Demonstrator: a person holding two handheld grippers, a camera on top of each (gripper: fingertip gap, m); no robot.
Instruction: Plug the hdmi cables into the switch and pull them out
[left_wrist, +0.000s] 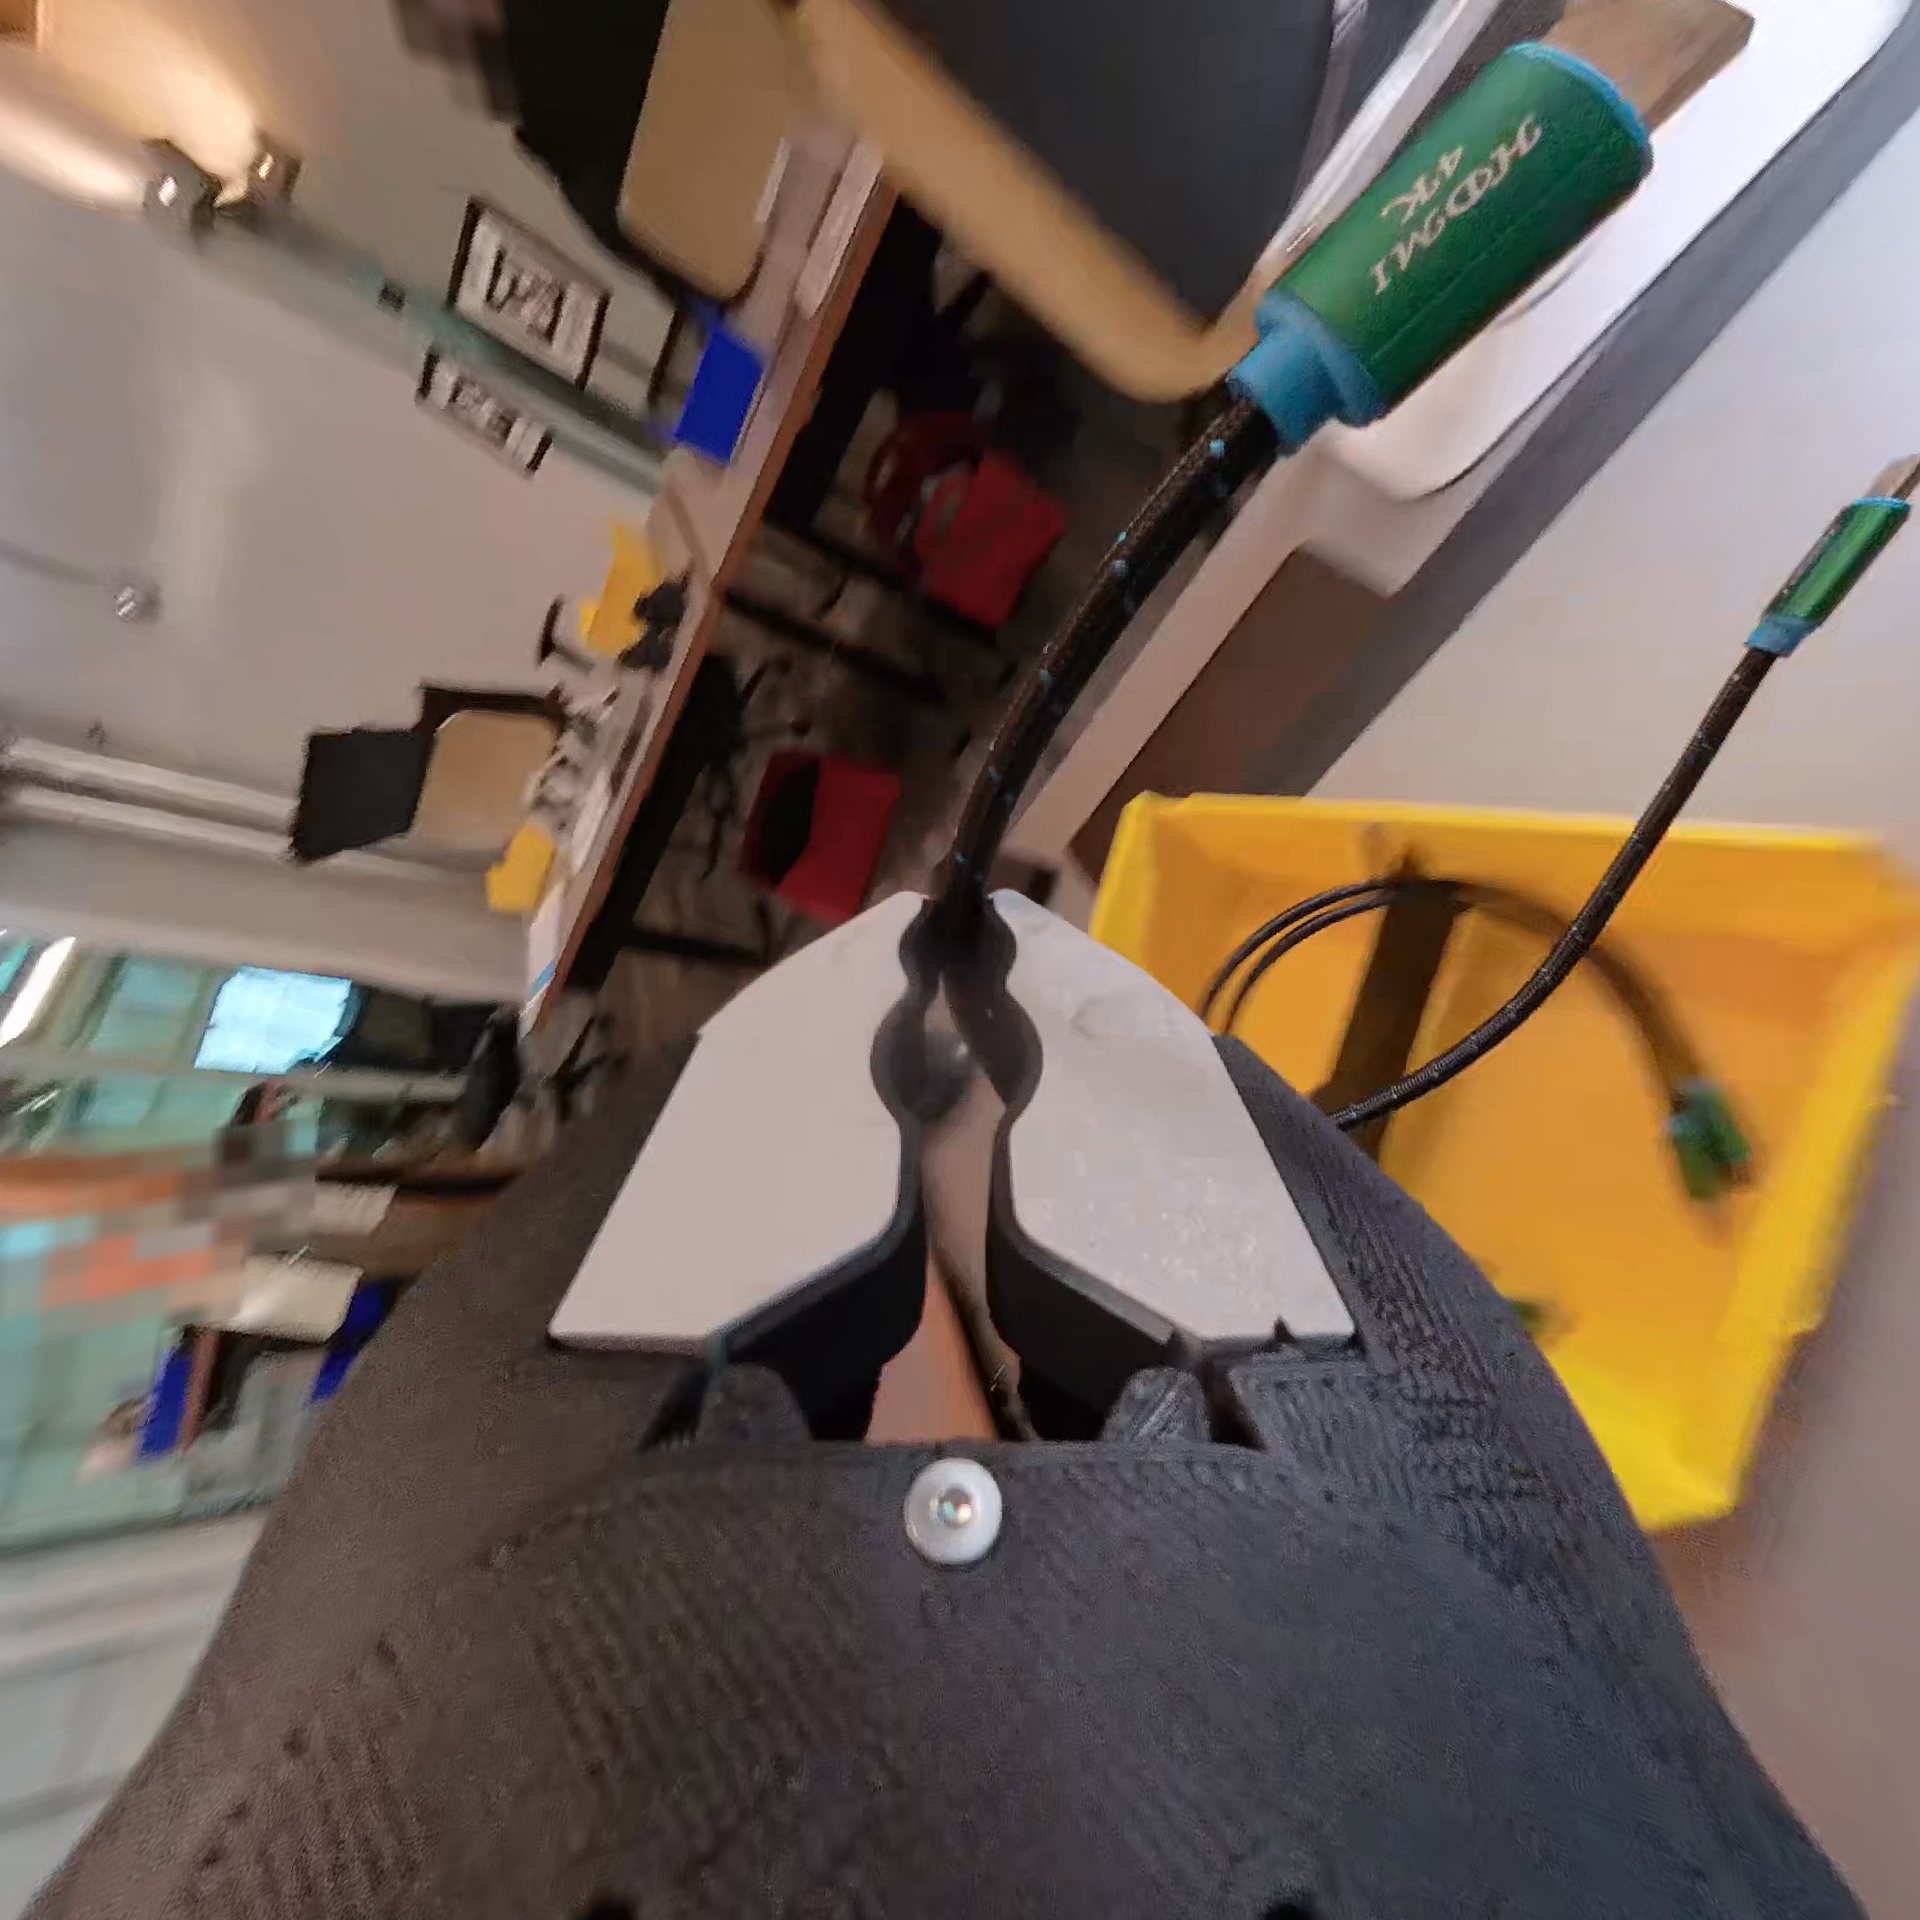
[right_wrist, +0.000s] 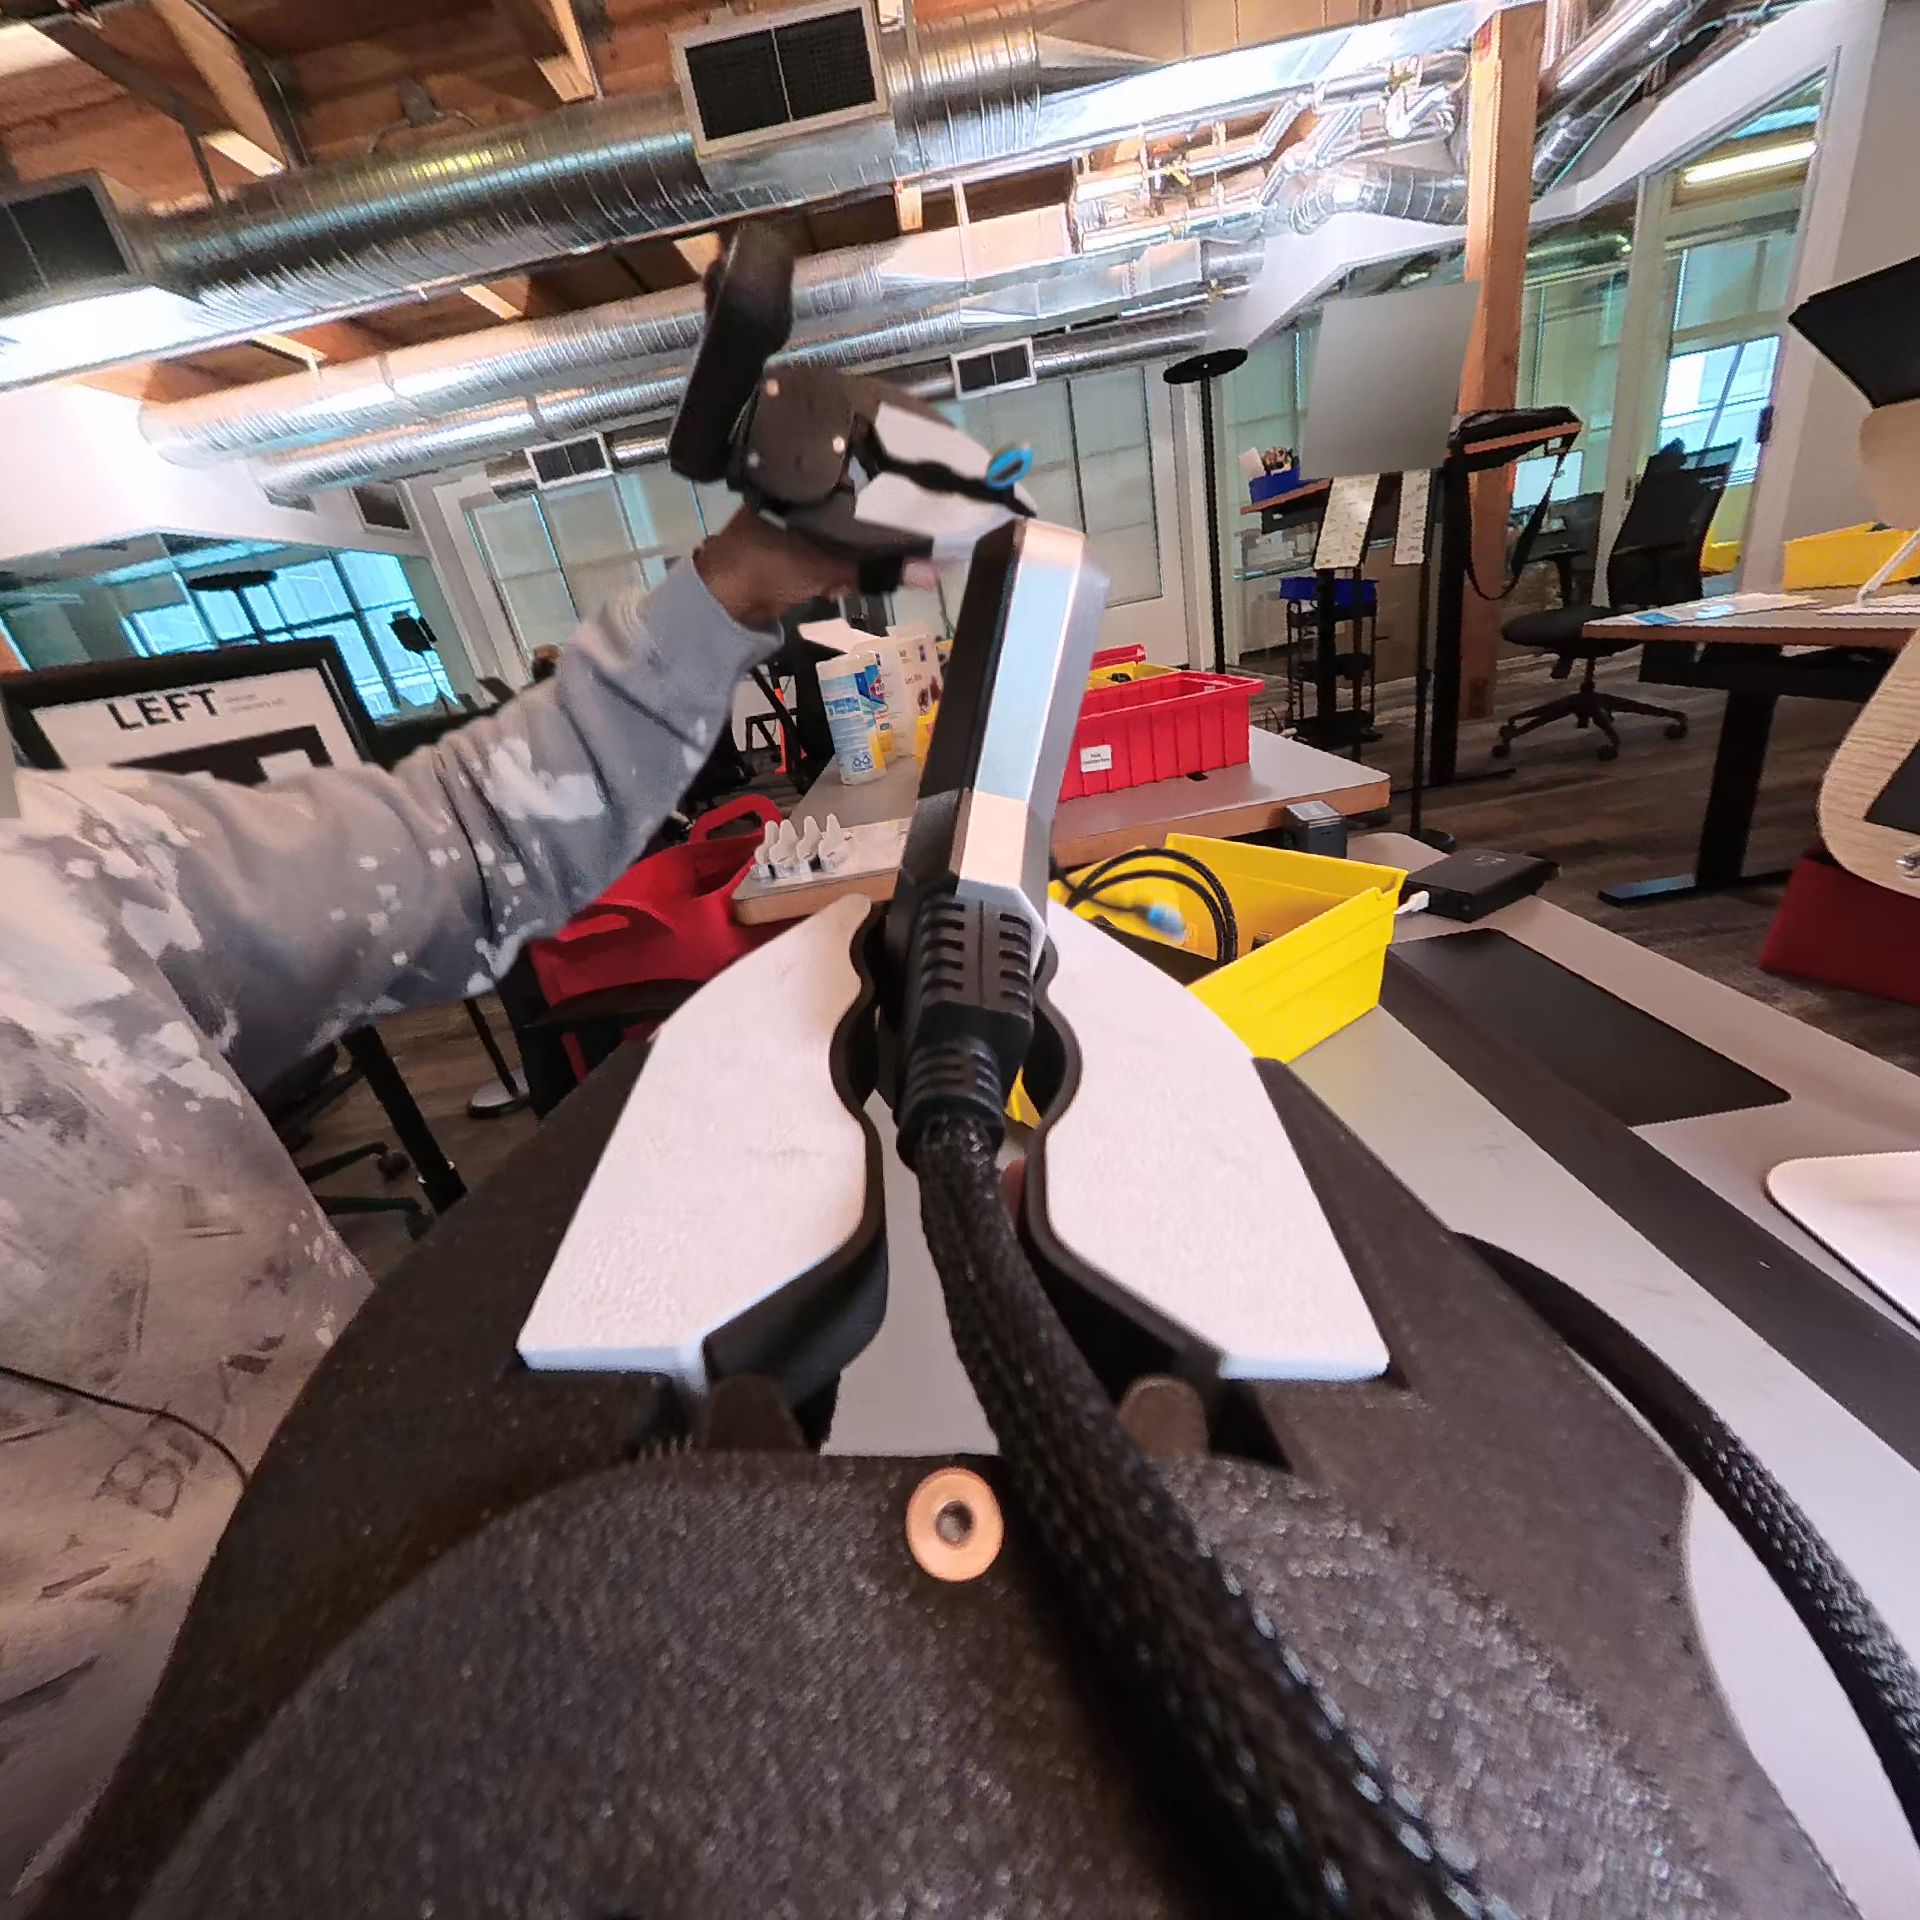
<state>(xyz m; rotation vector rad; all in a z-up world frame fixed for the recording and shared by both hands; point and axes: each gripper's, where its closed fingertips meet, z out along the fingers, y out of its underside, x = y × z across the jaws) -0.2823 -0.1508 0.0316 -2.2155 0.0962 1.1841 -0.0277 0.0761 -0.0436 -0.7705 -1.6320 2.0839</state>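
- The yellow bin (right_wrist: 1294, 940), glossy plastic with straight walls, sat on the table (right_wrist: 1558, 1143) just behind the switch; it served as the landmark. Coiled black cords lay inside it, one with a small green plug (left_wrist: 1709, 1143).
- The switch (right_wrist: 1023, 717), a long, flat bar with a bright silver edge and a dark face, rose in front of the bin, lifted off the table and tilted.
- The right gripper (right_wrist: 956, 997), white flat fingers on a rough black printed body, was clamped around the ribbed black plug (right_wrist: 971, 987) at the switch's lower end, in front of the bin. Its thick braided cable (right_wrist: 1039, 1351) ran back between the fingers.
- The left gripper (left_wrist: 951, 935) was pinched nearly shut on a thin braided cable (left_wrist: 1049, 675) left of the bin, well below its green plug (left_wrist: 1455, 229), a smooth cylinder with blue collars. In the right view that gripper (right_wrist: 935, 488) hovered at the switch's top end, above the bin.
- A 2nd green plug (left_wrist: 1839, 577) on a thin cable stood above the bin, free.
- Judgement: the black plug looked seated or close to it, though the port itself was hidden. The left plug looked still outside the switch, so that plugging and all pulling-out seemed left.
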